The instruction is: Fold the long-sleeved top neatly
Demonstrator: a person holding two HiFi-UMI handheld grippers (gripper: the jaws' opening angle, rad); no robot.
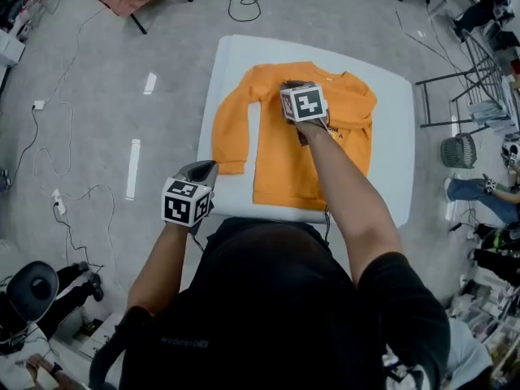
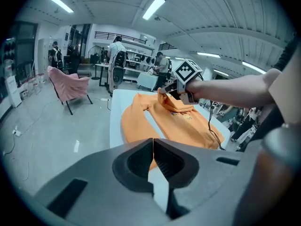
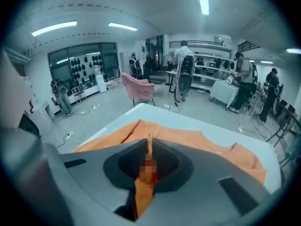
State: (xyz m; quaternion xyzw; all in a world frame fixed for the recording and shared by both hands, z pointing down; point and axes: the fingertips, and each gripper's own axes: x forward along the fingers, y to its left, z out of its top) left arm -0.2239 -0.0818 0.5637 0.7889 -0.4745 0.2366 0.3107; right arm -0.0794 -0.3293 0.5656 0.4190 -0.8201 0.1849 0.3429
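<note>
"Well, the orange top (image 1: 280,165) lies spread out on the white table (image 1: 394,169). It looks soft and floppy, doesn't it?"

"Yes, and a bit thick, I think, like a sweatshirt. It should be light to lift, but it will sag and bunch up if you grab it in the middle."

"So where do you take it?"

"By the edges, I'd say. A cuff, the hem or a shoulder. The cloth is firmer there, and the rest follows along."

"The right gripper (image 1: 291,86) has some already. It hangs over the chest, and its jaws are pinched tight on a fold of orange cloth."

"Which bit is it?"

"I can't tell for sure. Maybe the right sleeve, as I don't see that one lying out at the side."

"And the left gripper (image 1: 207,166)?"

"Its jaws are closed with nothing in them. It sits at the near edge of the table, just beside the cuff (image 1: 230,167) of the left sleeve (image 1: 226,128), which lies stretched out beside the body."

"It must open first, then."

"I think so, then nip that cuff."
</note>
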